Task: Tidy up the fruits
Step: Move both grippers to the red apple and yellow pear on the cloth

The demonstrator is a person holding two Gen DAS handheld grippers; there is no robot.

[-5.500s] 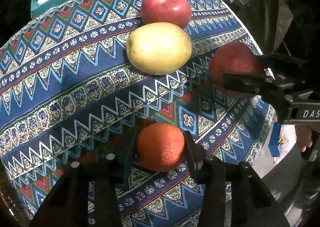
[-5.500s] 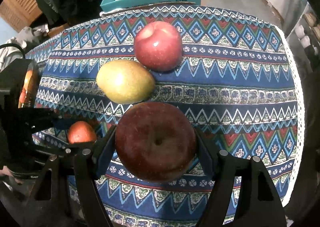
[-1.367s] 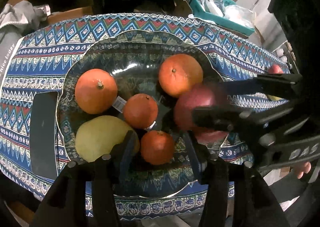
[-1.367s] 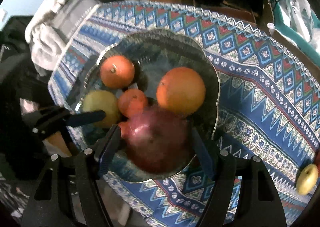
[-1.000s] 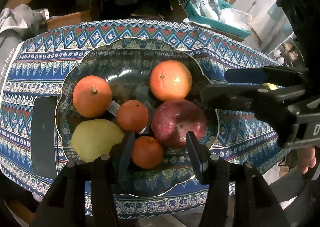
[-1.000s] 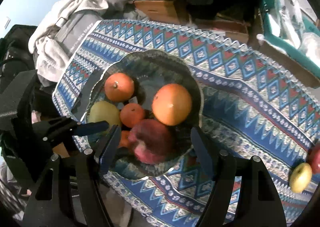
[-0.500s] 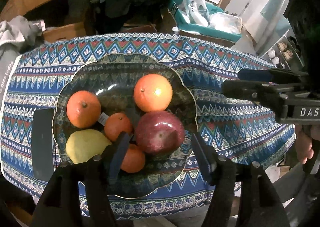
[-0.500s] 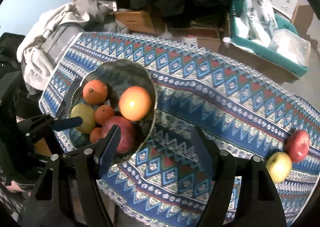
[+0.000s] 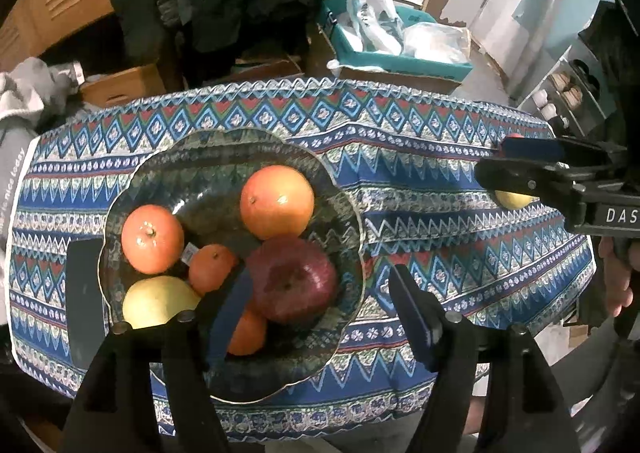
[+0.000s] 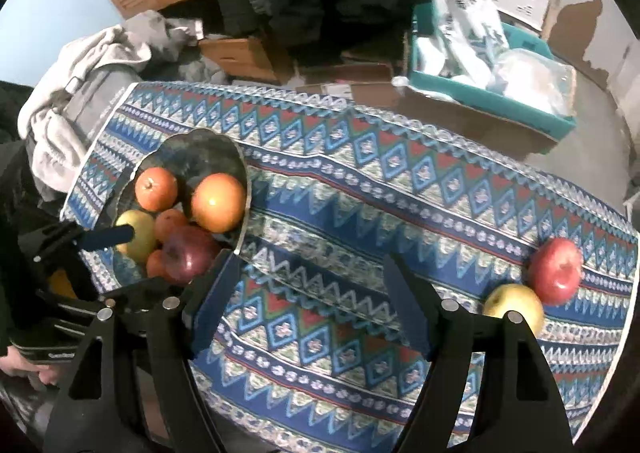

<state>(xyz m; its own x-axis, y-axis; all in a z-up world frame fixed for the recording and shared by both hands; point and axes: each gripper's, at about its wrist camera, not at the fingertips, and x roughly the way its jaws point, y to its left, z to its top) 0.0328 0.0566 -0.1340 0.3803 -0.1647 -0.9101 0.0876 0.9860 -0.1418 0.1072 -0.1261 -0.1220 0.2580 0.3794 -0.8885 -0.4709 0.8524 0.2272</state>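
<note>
A glass bowl (image 9: 344,193) on the patterned tablecloth holds a dark red apple (image 9: 294,279), a large orange (image 9: 277,202), smaller oranges (image 9: 152,239) and a yellow pear (image 9: 158,301). The bowl also shows in the right wrist view (image 10: 192,149). A red apple (image 10: 556,269) and a yellow apple (image 10: 514,305) lie on the cloth at the right end. My left gripper (image 9: 320,313) is open and empty above the bowl's near rim. My right gripper (image 10: 308,293) is open and empty over the middle of the table; it shows at the right in the left wrist view (image 9: 516,167).
A black flat object (image 9: 82,293) lies left of the bowl. Behind the table stand a teal bin (image 10: 492,93) with plastic bags, cardboard boxes (image 10: 248,53) and a grey garment (image 10: 76,93). The table edge runs close to the right-hand apples.
My right gripper let the dark red apple go into the bowl and moved right, away from it. My left gripper released the small orange and pulled back and up.
</note>
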